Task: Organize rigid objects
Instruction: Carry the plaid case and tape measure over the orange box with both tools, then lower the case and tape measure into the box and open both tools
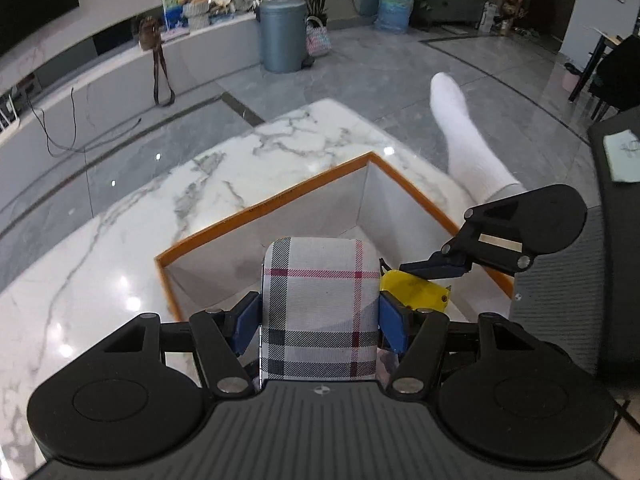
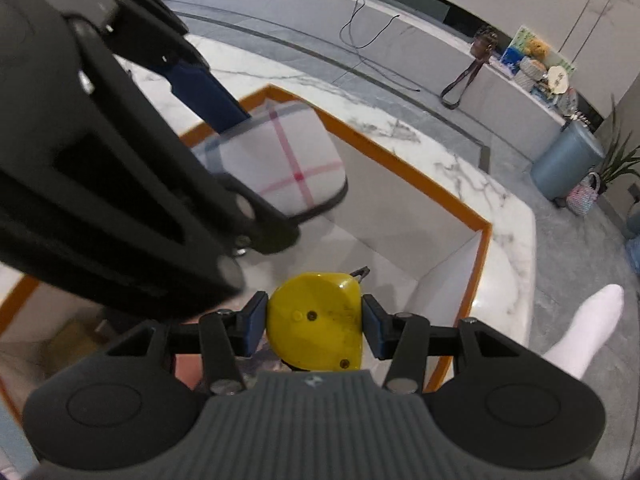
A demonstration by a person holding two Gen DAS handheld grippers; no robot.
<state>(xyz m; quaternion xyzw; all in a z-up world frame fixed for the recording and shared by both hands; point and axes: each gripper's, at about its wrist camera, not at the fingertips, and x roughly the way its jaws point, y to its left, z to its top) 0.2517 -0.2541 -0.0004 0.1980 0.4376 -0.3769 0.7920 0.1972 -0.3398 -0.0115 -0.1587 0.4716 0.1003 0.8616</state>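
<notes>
Two grippers hang over the orange-rimmed box (image 1: 404, 184): the left gripper (image 1: 320, 320) clamps a plaid case (image 1: 320, 304), and the right gripper (image 2: 315, 324) clamps a yellow tape measure (image 2: 316, 324) beside it.

left gripper (image 1: 320, 322) pitched steeply downward, blue pads (image 1: 245, 320) pressed on both sides of its load. right gripper (image 2: 315, 322) likewise pitched down, just beside the left, pads (image 2: 256, 322) clamped. socked foot (image 1: 460, 128) extended.

One plaid case (image 1: 320, 304), one yellow tape measure (image 2: 316, 322), one orange-rimmed box (image 1: 280, 200).
</notes>
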